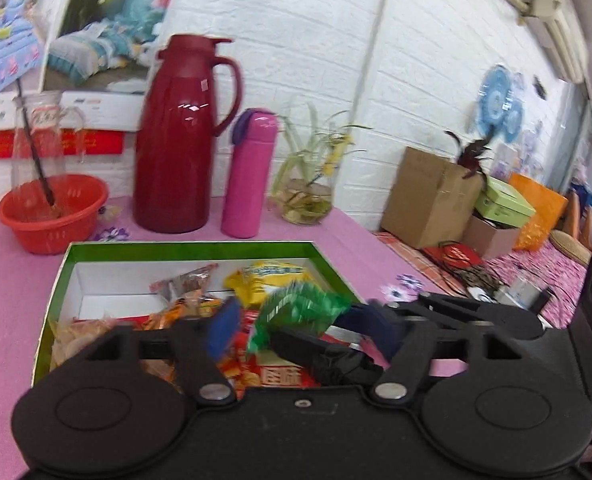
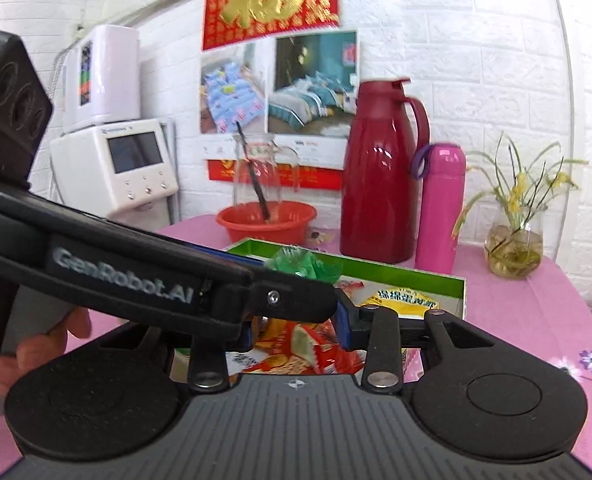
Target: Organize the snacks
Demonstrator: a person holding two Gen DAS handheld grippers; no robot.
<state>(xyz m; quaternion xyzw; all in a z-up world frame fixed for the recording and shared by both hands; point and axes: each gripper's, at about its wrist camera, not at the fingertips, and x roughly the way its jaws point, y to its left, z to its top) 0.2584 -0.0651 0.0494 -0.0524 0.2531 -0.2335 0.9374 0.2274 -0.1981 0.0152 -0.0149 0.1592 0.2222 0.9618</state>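
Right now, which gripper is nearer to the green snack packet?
Left. The green snack packet sits between the fingers of the left gripper; the right gripper hangs lower over the box, the packet beyond it.

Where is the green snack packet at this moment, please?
In both wrist views the green snack packet is above the green box of snacks, near the yellow packet, beside the fingers of the left gripper.
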